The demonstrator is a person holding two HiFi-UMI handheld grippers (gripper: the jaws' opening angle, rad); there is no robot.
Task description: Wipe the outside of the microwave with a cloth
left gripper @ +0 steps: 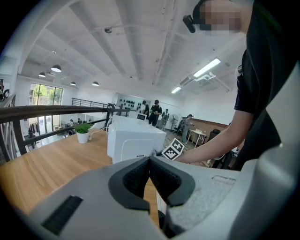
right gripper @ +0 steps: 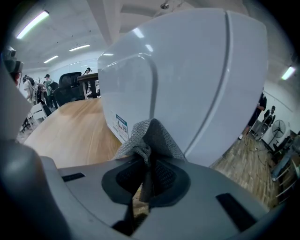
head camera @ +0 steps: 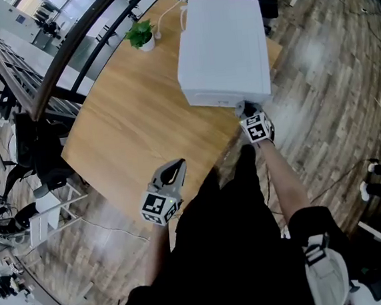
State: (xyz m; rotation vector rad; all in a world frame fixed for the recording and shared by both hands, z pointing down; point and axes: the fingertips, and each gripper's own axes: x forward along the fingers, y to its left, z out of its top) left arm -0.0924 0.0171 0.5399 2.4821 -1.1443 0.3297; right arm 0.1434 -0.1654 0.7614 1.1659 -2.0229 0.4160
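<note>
A white microwave (head camera: 222,45) stands on the wooden table (head camera: 135,134) near its right edge, also seen as the microwave (right gripper: 187,79) filling the right gripper view and the microwave (left gripper: 133,140) in the left gripper view. My right gripper (head camera: 251,117) is shut on a grey cloth (right gripper: 149,138), which is pressed against the microwave's near face at its lower corner. My left gripper (head camera: 172,173) hovers over the table's near edge, jaws closed with nothing between them (left gripper: 149,176).
A small potted plant (head camera: 141,34) sits at the table's far side beside a white cable. A black railing (head camera: 79,38) runs along the left. Chairs and shelving stand on the wood floor at left. People stand far off in the room.
</note>
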